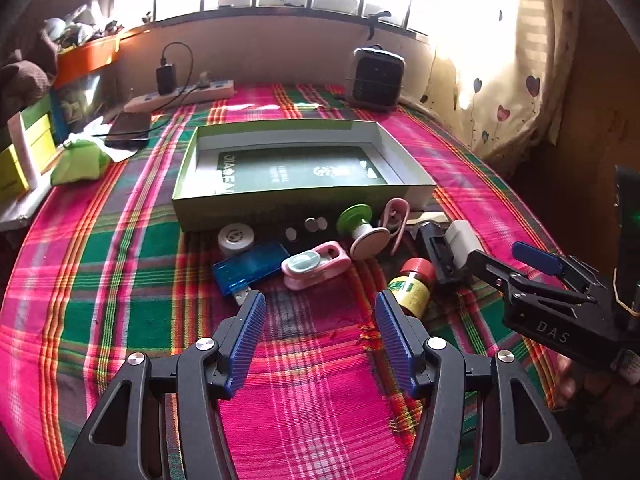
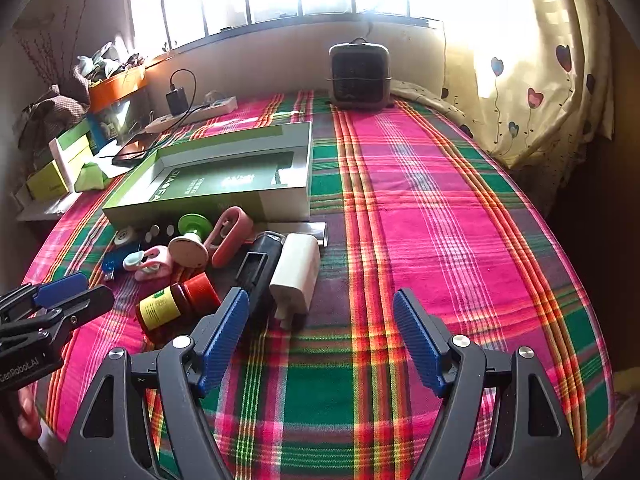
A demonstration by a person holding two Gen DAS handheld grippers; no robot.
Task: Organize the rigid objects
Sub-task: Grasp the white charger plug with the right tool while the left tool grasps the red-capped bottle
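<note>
An open green box [image 1: 304, 168] [image 2: 224, 180] lies on the plaid cloth. In front of it lie small objects: a blue USB device [image 1: 248, 270], a pink clip [image 1: 316, 266], a green and white spool [image 1: 362, 228] [image 2: 190, 240], a red-capped bottle [image 1: 414, 284] [image 2: 176, 306], a black holder [image 2: 260, 272] and a white charger [image 2: 296, 276]. My left gripper [image 1: 320, 316] is open and empty, just short of the objects. My right gripper [image 2: 320, 320] is open and empty, near the charger; it also shows in the left wrist view [image 1: 516, 256].
A small black fan heater [image 1: 376, 78] [image 2: 360, 76] stands at the far edge. A power strip [image 1: 184, 96], a phone [image 1: 128, 128] and green boxes [image 1: 28, 152] sit at the left. A curtain [image 2: 532, 92] hangs at the right. The plaid cloth [image 2: 440, 200] spreads to the right.
</note>
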